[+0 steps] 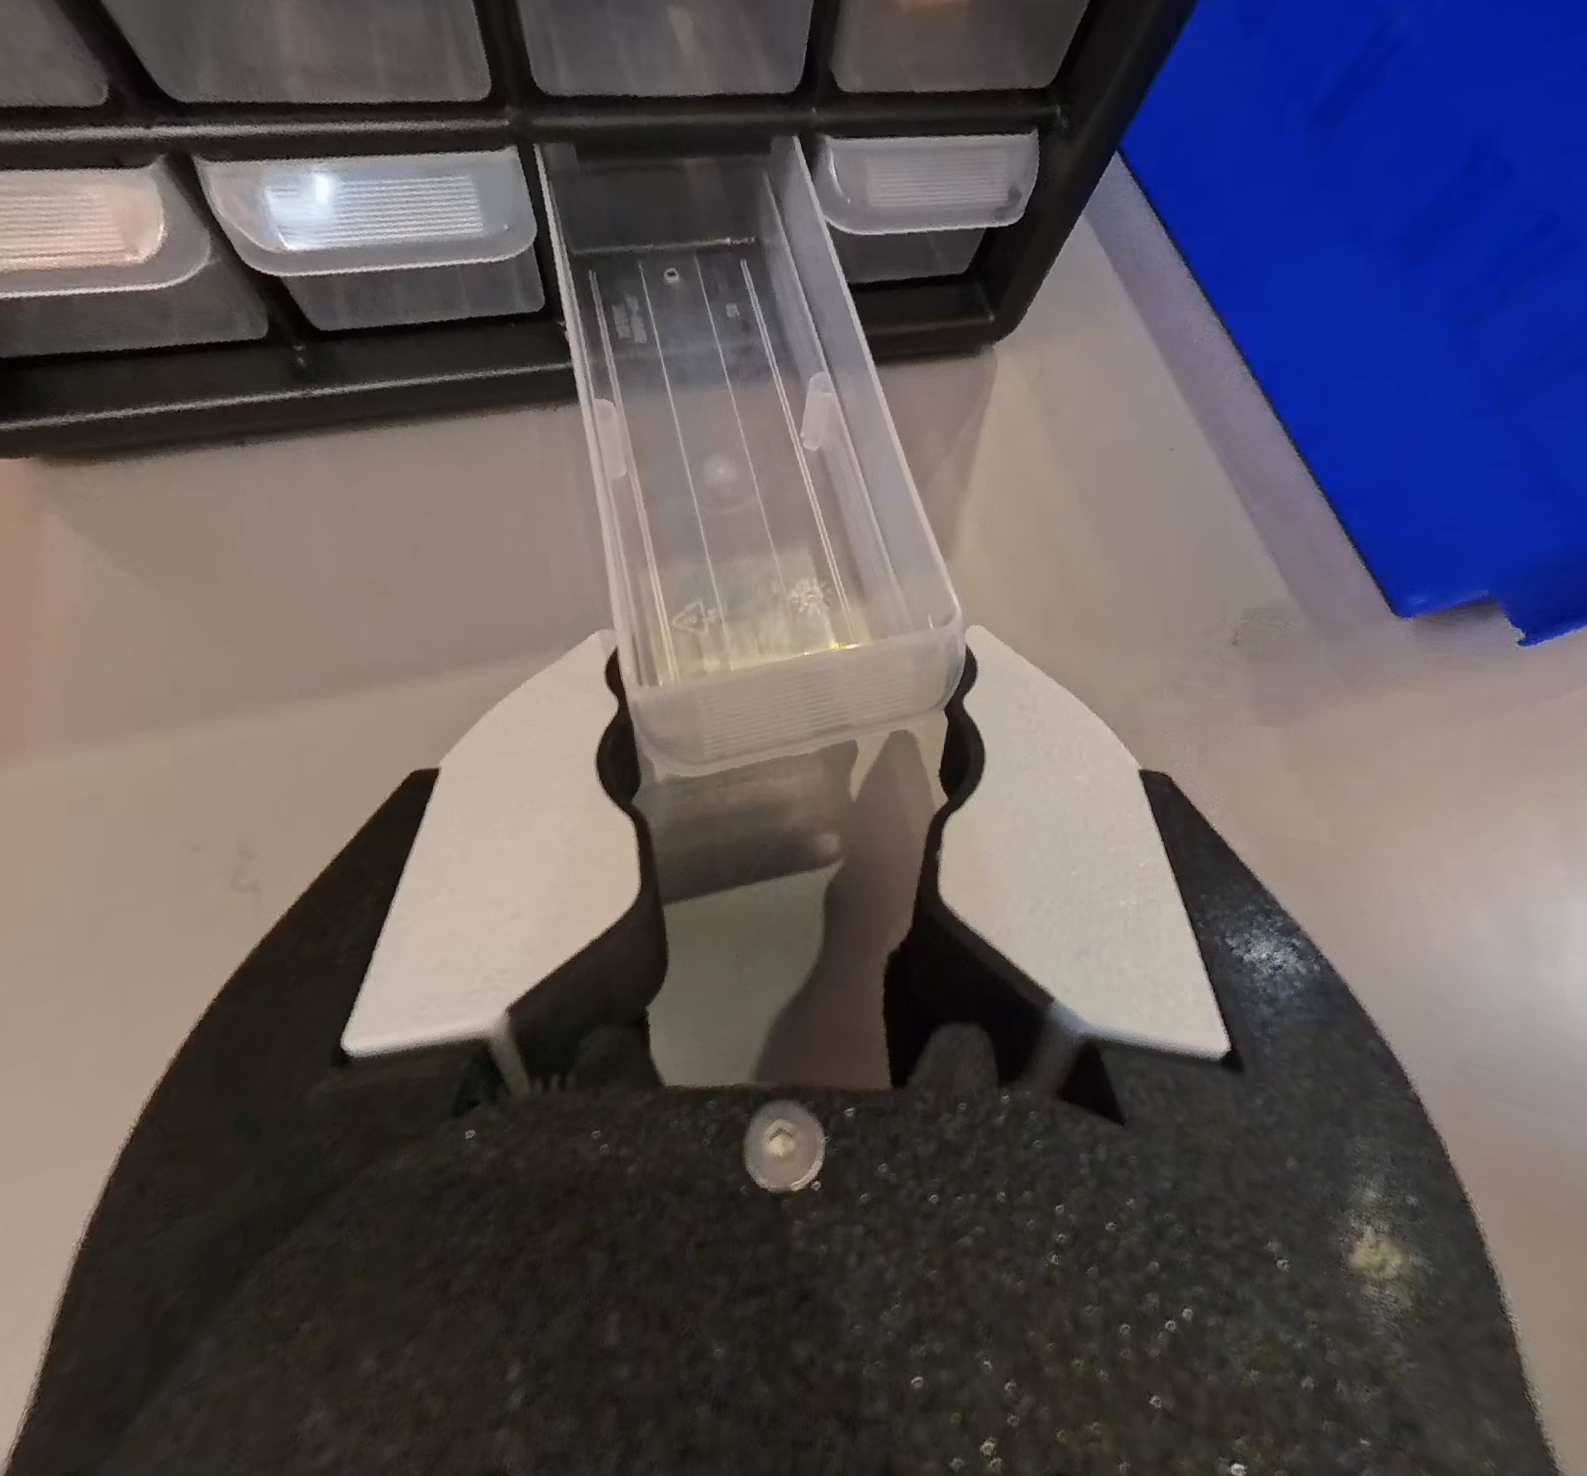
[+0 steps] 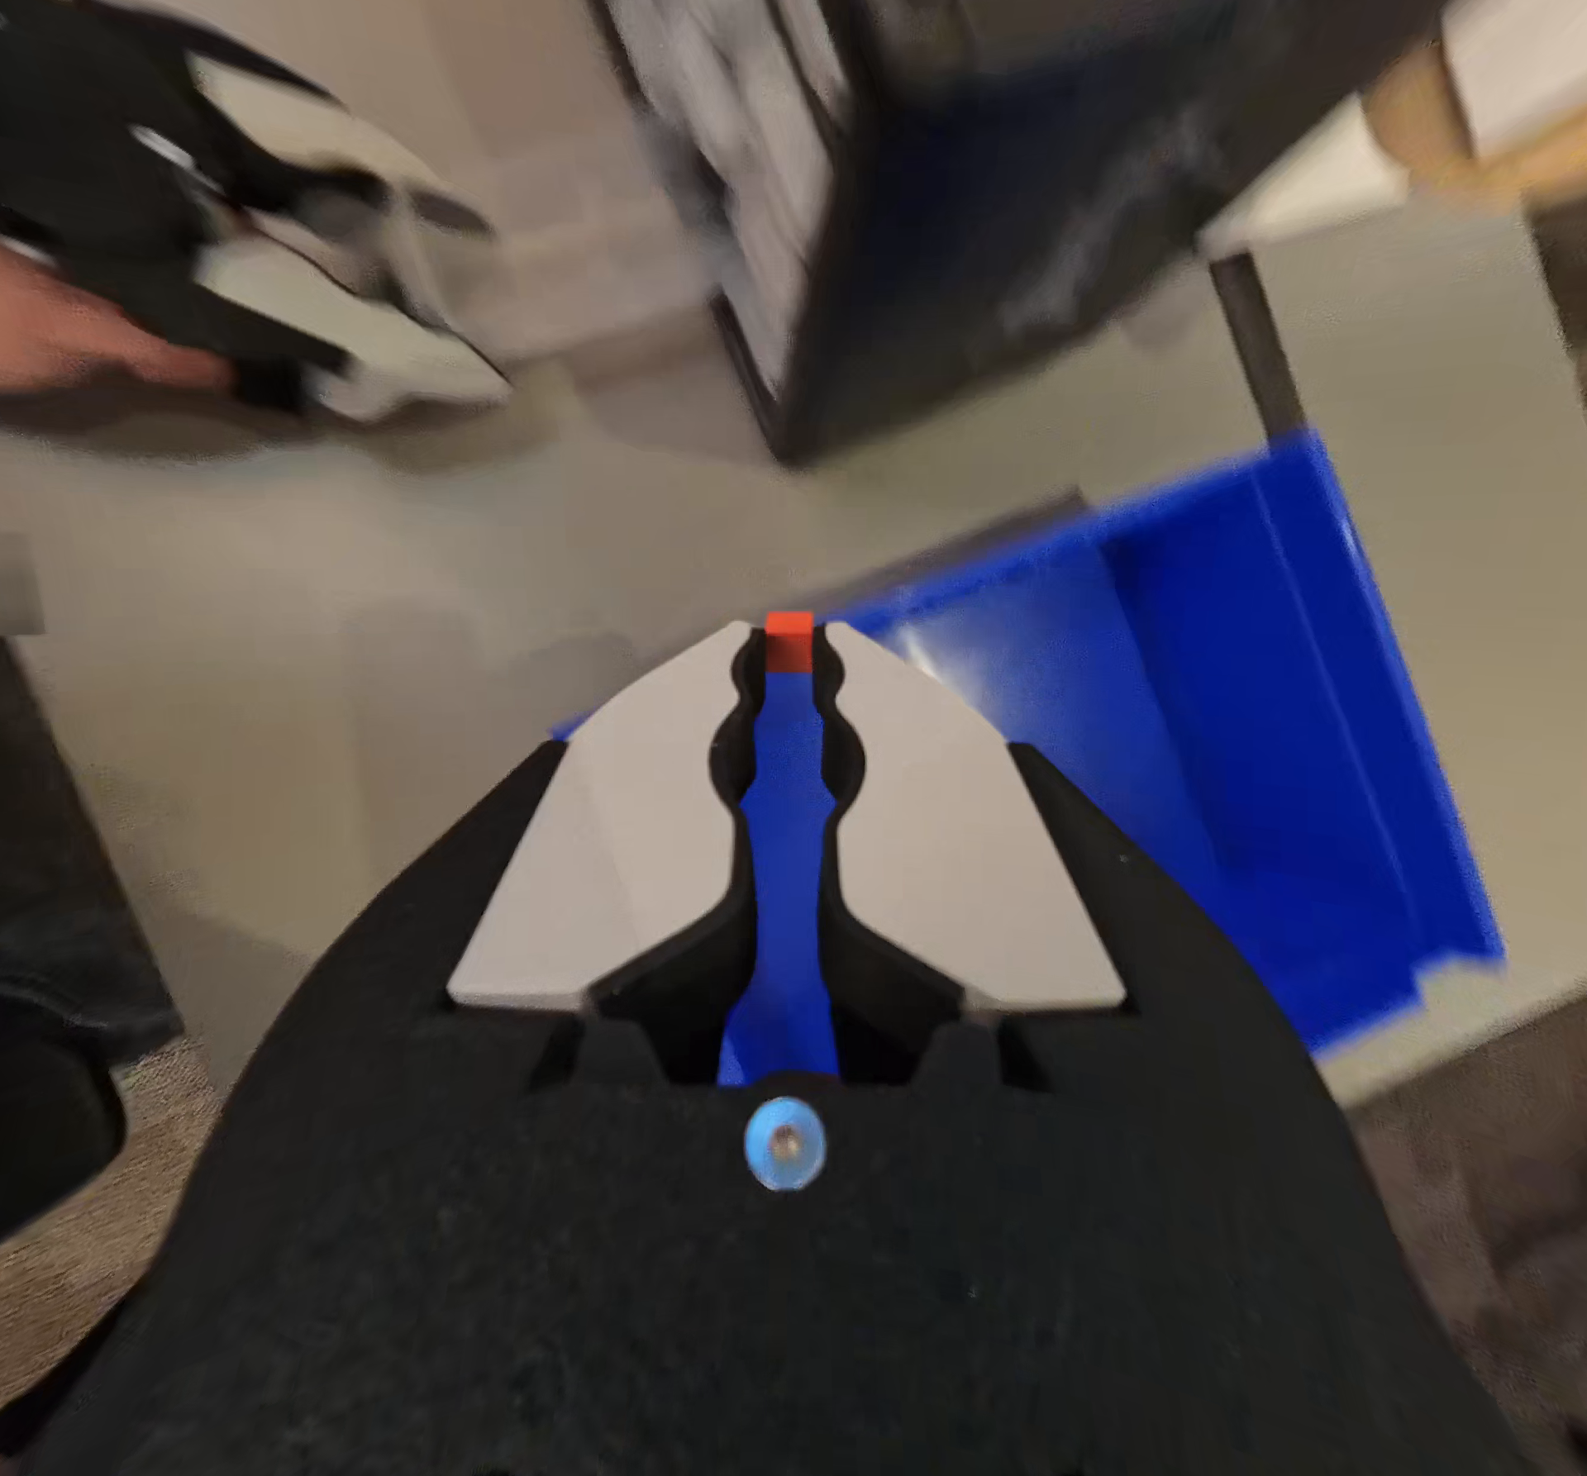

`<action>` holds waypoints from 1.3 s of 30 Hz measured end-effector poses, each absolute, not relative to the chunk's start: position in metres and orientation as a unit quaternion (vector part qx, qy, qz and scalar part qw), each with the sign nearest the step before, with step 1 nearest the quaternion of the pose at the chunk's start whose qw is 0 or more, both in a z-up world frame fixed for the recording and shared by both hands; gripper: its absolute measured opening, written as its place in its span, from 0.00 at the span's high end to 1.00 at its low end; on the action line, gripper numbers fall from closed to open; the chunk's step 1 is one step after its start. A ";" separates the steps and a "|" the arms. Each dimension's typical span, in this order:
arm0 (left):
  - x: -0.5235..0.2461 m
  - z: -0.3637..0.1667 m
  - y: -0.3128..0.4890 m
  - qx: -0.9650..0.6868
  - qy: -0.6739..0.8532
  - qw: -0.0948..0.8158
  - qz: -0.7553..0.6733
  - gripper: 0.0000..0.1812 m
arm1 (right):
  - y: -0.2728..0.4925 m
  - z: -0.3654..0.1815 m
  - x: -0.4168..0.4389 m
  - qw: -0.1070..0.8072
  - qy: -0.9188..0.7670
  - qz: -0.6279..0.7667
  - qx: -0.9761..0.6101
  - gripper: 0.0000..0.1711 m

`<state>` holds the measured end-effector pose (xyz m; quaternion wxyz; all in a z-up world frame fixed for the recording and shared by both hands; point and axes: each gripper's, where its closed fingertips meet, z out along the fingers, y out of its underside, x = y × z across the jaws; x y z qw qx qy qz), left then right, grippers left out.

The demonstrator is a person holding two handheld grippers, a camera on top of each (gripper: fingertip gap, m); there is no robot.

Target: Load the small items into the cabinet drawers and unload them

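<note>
In the left wrist view a black cabinet (image 1: 1022,293) holds several clear plastic drawers. One bottom-row drawer (image 1: 747,456) is pulled far out and looks empty. My left gripper (image 1: 786,701) is shut on that drawer's front handle. In the right wrist view my right gripper (image 2: 790,645) is shut on a small red block (image 2: 789,643) and holds it above the near edge of a blue bin (image 2: 1202,731). The cabinet (image 2: 902,173) shows blurred behind. The left gripper (image 2: 343,276) appears at the far left, held by a hand.
The blue bin (image 1: 1391,233) stands right of the cabinet on a pale grey table (image 1: 258,619). The table's right edge and a dark leg (image 2: 1254,336) show in the right wrist view, with carpet (image 2: 86,1263) below at lower left. There is about 25 centimeters between the tips of the two grippers.
</note>
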<state>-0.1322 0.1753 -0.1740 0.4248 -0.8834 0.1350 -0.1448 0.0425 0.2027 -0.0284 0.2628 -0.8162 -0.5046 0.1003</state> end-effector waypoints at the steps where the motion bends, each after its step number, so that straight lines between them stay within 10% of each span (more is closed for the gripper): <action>1: -0.132 -0.174 0.176 -0.883 0.136 0.425 -0.144 0.62 | 0.209 -0.042 0.064 0.243 -0.485 0.084 -0.836 0.94; 8: -0.132 -0.175 0.185 -0.884 0.141 0.422 -0.142 0.62 | 0.216 -0.164 0.126 0.064 -0.411 0.030 -0.909 0.94; 17: -0.129 -0.175 0.199 -0.886 0.143 0.419 -0.138 0.62 | 0.227 -0.192 0.132 0.057 -0.401 -0.004 -0.914 0.94; 30: -0.129 -0.170 0.223 -0.887 0.128 0.416 -0.153 0.62 | 0.167 -0.042 0.062 0.513 -0.200 0.122 -0.826 0.81; 39: -0.133 -0.155 0.214 -0.868 0.129 0.456 -0.149 0.76 | 0.062 -0.077 -0.019 0.633 -0.137 0.210 -0.732 0.81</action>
